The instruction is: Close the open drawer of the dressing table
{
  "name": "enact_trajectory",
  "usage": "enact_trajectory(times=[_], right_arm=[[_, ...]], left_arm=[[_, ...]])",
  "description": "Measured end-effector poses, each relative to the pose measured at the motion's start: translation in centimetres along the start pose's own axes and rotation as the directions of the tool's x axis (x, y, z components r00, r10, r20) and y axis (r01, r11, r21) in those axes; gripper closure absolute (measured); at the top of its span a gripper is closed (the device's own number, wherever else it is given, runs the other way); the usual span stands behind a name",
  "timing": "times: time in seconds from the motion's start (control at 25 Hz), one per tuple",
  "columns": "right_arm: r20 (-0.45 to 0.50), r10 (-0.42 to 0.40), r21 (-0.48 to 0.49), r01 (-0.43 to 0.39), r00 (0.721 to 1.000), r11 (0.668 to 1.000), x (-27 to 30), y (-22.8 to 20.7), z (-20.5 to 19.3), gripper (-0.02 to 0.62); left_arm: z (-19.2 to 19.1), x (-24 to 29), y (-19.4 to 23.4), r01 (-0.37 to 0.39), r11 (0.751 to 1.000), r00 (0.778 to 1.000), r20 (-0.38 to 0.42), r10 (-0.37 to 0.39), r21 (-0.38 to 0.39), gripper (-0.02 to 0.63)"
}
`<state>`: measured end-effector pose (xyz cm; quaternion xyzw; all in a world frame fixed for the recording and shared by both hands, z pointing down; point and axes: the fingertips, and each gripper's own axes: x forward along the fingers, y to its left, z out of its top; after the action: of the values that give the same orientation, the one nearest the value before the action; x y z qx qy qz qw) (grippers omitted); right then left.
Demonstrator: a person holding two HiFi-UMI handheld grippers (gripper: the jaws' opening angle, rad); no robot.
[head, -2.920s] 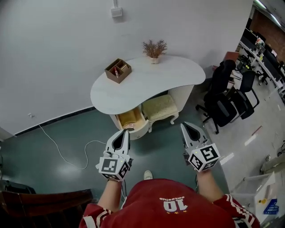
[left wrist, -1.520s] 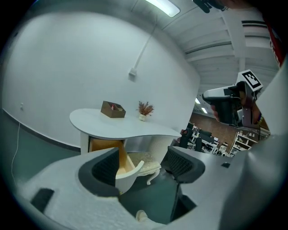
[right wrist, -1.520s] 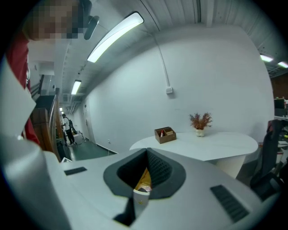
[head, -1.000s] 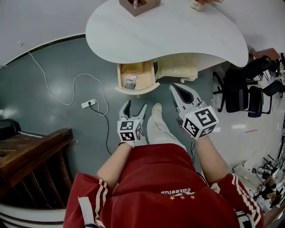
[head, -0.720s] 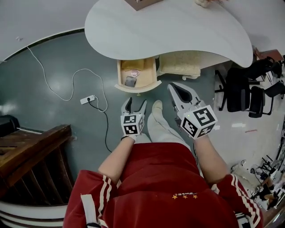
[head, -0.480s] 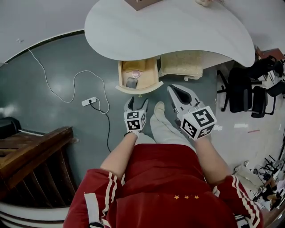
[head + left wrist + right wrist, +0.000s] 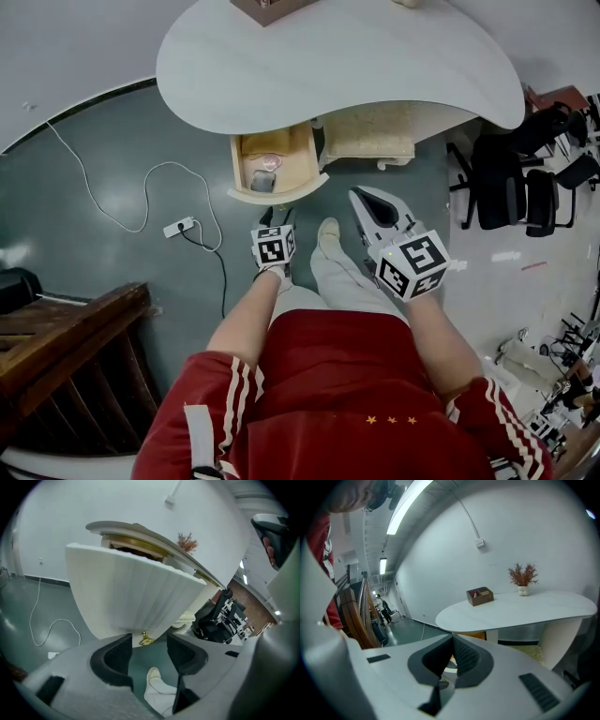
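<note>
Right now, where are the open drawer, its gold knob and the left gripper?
open drawer (image 7: pixel 136 592): left gripper view, on its fluted front panel.
gold knob (image 7: pixel 146 639): left gripper view, on the knob's middle.
left gripper (image 7: pixel 149 649): left gripper view, midway between its fingertips.

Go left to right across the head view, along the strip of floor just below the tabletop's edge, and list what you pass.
power strip → open drawer → cushioned stool → black office chairs
</note>
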<state>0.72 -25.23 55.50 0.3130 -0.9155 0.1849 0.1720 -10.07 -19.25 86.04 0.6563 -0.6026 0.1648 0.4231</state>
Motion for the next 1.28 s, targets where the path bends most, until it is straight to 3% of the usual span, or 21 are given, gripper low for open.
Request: enact_trajectory(times=[0.2,0.36,0.88,1.12,1.28], right_arm=[[0.018,-0.023,0.029,0.022,1.0,0.999,-0.8,0.0,-0.2,0.591],[0.021,-0.035,0.04,0.034,0.999,0.999,-1.2,-0.1,-0.3,0.591],[0.019,-0.055,0.063,0.054,0.998,0.997,-1.0,-1.1,-0.7,0.589],[0.012,-0.061,0.076,0.059,0.998,0.995,-0.9,-1.9,-1.1,0.591],[0.012,-0.06,0.078,0.058,0.998,0.995,-0.7,-2.3,-0.9,0.591]], left_arm=[[0.0,0.6,0.5,0.009,1.0,0.999,-0.032,-0.01,-0.025,0.502],[0.1,0.6,0.3,0.002,0.999,0.999,-0.033,-0.001,0.032,0.505],[1.4,1.7,0.6,-0.021,0.996,1.0,-0.011,0.022,0.086,0.503],[2.1,2.3,0.8,-0.047,0.986,0.999,0.014,0.045,0.163,0.502],[2.5,2.5,1.2,-0.073,0.99,0.997,0.011,0.072,0.123,0.502]])
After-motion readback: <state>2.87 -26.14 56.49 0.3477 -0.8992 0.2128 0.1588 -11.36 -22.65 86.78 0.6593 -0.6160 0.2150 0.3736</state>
